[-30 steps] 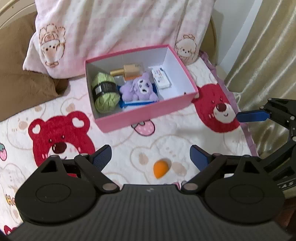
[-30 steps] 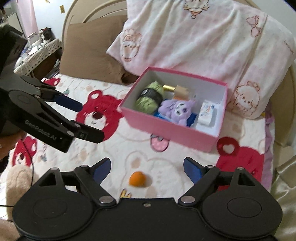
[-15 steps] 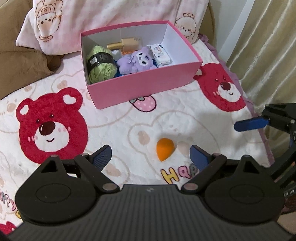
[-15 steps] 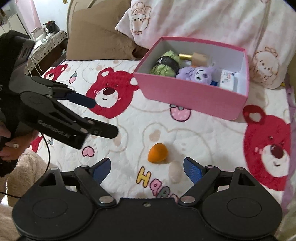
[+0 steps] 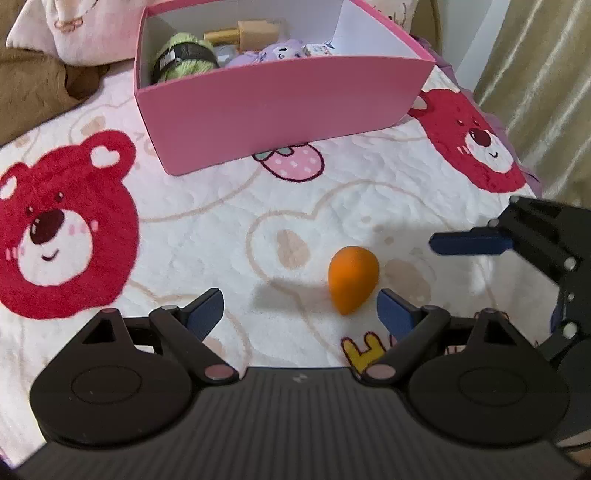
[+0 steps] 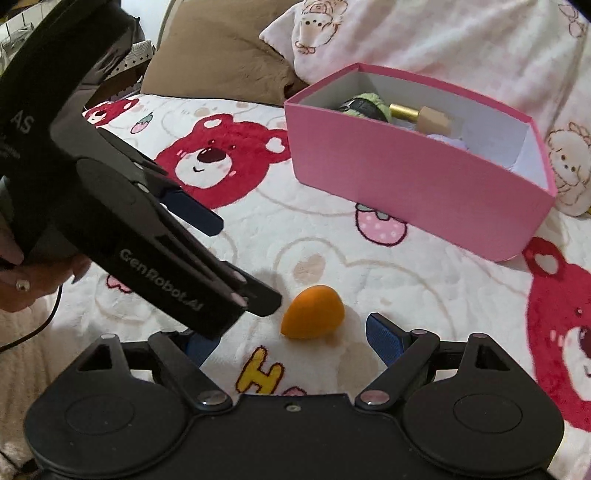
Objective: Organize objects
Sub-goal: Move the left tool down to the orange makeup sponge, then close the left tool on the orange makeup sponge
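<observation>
Mostly done: yarn (image 5: 183,55), plush (image 5: 275,51), bottle (image 5: 243,31) already in pink box (image 5: 280,96), far side. Orange sponge (image 5: 352,278) left on blanket (image 5: 207,221), near. Left gripper (image 5: 299,310) & right gripper (image 6: 284,338) both spread wide, empty, flanking sponge.

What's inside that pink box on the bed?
The pink box holds a green yarn ball, a gold-and-tan bottle, a purple plush toy and a small white packet. The near wall hides whatever lies lower down or beneath them.
</observation>
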Demonstrator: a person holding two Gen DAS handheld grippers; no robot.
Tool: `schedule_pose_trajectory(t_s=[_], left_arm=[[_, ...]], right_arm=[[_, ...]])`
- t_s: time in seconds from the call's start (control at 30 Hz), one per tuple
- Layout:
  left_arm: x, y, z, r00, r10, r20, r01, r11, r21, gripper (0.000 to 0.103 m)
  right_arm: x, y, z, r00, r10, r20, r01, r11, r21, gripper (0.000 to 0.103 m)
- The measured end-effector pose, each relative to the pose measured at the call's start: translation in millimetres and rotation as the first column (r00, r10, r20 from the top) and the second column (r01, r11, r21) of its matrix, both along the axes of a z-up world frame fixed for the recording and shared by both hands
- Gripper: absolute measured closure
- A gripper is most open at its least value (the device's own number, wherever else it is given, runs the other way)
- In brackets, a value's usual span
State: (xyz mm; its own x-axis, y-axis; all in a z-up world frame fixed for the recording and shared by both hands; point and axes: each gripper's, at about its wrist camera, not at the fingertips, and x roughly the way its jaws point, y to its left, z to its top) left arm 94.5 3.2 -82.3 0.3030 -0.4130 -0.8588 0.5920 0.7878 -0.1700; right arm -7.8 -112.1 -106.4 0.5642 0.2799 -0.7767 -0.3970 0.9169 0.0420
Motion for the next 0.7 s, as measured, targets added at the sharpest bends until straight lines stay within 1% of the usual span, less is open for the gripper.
schedule_pose_trajectory(t_s=[0.23,0.3,0.37,0.4,0.43,0.47,0.53,0.57,0.6,0.63,0.67,0.7], left_arm=[[9,2,-24,0.998,0.030,-0.046,-0.032,0.998,-0.047,0.015],[8,1,-29,0.999,0.027,-0.042,-0.030,0.997,-0.070,0.015],[7,-2,-31,1.000,0.010,-0.028,-0.012,0.996,-0.091,0.018],[6,-5,-33,1.000,0.000,-0.017,-0.002,0.995,-0.097,0.021],[5,-9,-34,1.000,-0.004,-0.005,0.004,0.995,-0.097,0.026],[5,-12,-36,1.000,-0.007,0.001,0.007,0.995,-0.097,0.029],[6,-17,-40,1.000,-0.012,-0.007,0.011,0.993,-0.116,0.038],[7,-19,-42,1.000,-0.013,-0.019,0.011,0.991,-0.132,0.041],[8,-20,-44,0.999,-0.018,-0.037,0.012,0.989,-0.150,0.049],[8,-21,-44,0.998,-0.020,-0.056,0.010,0.986,-0.169,0.058],[8,-21,-44,0.997,-0.026,-0.075,0.011,0.981,-0.192,0.064],[8,-21,-43,0.996,-0.033,-0.087,0.014,0.977,-0.211,0.073]], right_arm=[[7,4,-30,0.999,-0.003,0.038,0.004,0.999,-0.043,0.015],[9,5,-37,0.999,-0.008,0.047,0.010,0.999,-0.036,0.015],[11,6,-44,0.999,-0.011,0.050,0.012,0.999,-0.034,0.018],[12,7,-48,0.999,-0.014,0.044,0.015,0.999,-0.032,0.023],[13,7,-51,0.999,-0.022,0.041,0.023,0.999,-0.032,0.028],[13,7,-53,0.999,-0.034,0.043,0.035,0.999,-0.028,0.030],[15,4,-57,0.997,-0.061,0.038,0.062,0.998,-0.011,0.043],[15,1,-58,0.996,-0.077,0.038,0.078,0.997,-0.007,0.045],[16,-1,-58,0.995,-0.094,0.035,0.094,0.996,0.001,0.051],[16,-4,-58,0.994,-0.102,0.031,0.102,0.995,0.014,0.052],[15,-7,-57,0.994,-0.106,0.028,0.105,0.994,0.027,0.053],[15,-7,-56,0.994,-0.106,0.027,0.105,0.994,0.030,0.053]])
